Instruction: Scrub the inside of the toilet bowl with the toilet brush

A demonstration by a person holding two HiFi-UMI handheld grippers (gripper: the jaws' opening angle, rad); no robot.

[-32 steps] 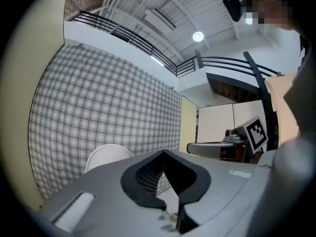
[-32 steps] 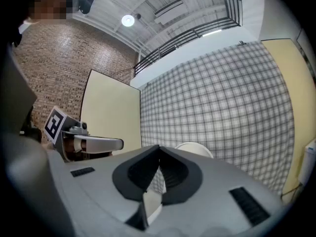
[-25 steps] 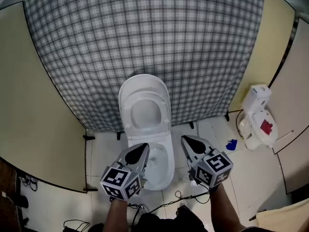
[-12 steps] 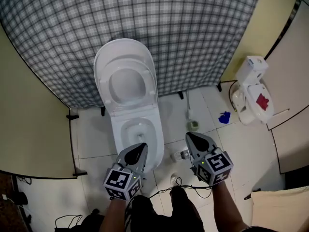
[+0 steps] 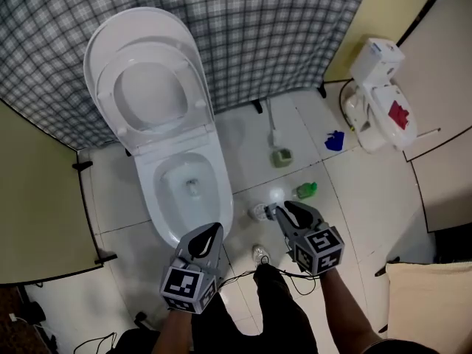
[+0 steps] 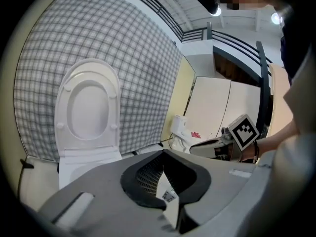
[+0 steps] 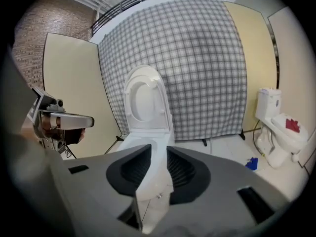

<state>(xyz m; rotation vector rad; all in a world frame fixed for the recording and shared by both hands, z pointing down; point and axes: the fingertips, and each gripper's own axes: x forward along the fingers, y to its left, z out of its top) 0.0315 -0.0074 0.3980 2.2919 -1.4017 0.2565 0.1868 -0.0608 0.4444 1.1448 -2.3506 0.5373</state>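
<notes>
Scrubbing not begun: the toilet brush [image 5: 275, 140] stands unheld on the floor and both grippers are empty.

The toilet bowl [image 5: 225, 198] is at the left of the scene with its seat and lid [image 5: 147, 87] raised, so the inside is open to reach. No tool is in it. The brush stands upright in its holder on the tiles, to the right of the bowl and farther off than the right gripper [image 5: 282, 208]. That gripper's jaws have just been opening. They now stand a little apart with nothing between them, near a clear bottle [image 5: 262, 212]. The left gripper [image 5: 214, 229] hangs over the bowl's near rim with its tips pressed together, holding nothing. In my judgement the whole task is outstanding: reaching and gripping the brush, carrying it to the bowl and scrubbing.
</notes>
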